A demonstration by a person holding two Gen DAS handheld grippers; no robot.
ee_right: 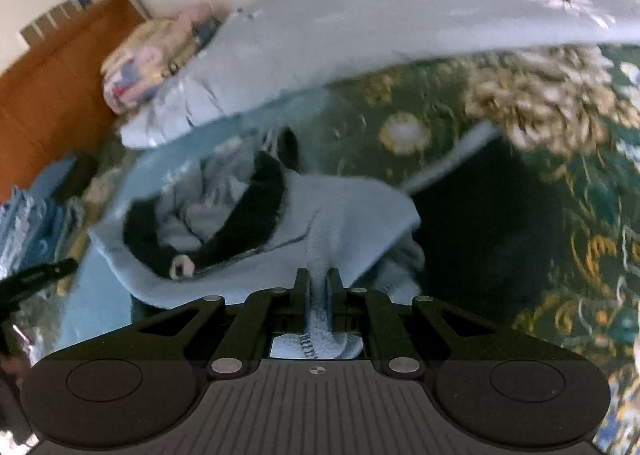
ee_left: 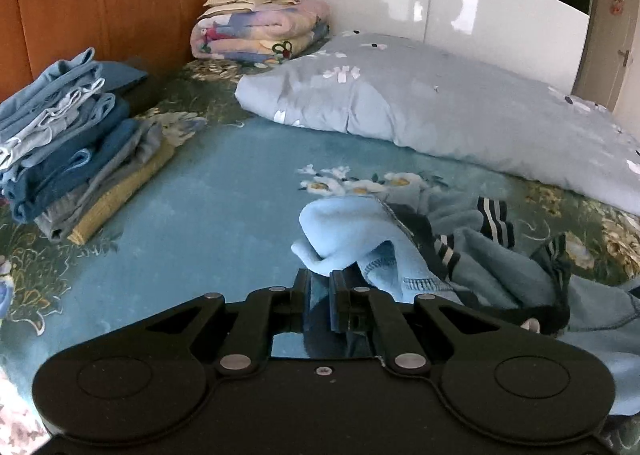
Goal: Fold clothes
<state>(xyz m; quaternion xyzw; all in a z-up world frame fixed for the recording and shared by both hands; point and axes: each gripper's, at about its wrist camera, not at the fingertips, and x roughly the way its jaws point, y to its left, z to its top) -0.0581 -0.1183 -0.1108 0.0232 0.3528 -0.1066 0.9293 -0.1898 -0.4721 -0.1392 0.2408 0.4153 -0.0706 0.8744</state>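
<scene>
A light blue fleece garment (ee_left: 360, 239) with a dark collar and striped cuffs lies crumpled on the bed. My left gripper (ee_left: 320, 279) hovers just in front of a fold of it, jaws narrowly apart with nothing clearly between them. In the right wrist view the same garment (ee_right: 340, 215) is lifted. My right gripper (ee_right: 319, 279) is shut on a ridge of its fabric, which runs back between the fingers. The dark collar (ee_right: 256, 215) hangs to the left. That view is blurred by motion.
A stack of folded blue clothes (ee_left: 68, 143) sits at the left by the wooden headboard (ee_left: 100, 3). A folded floral quilt (ee_left: 260, 27) lies at the back. A grey-blue duvet (ee_left: 440, 103) runs along the right. The bedspread (ee_left: 200, 195) is teal with flowers.
</scene>
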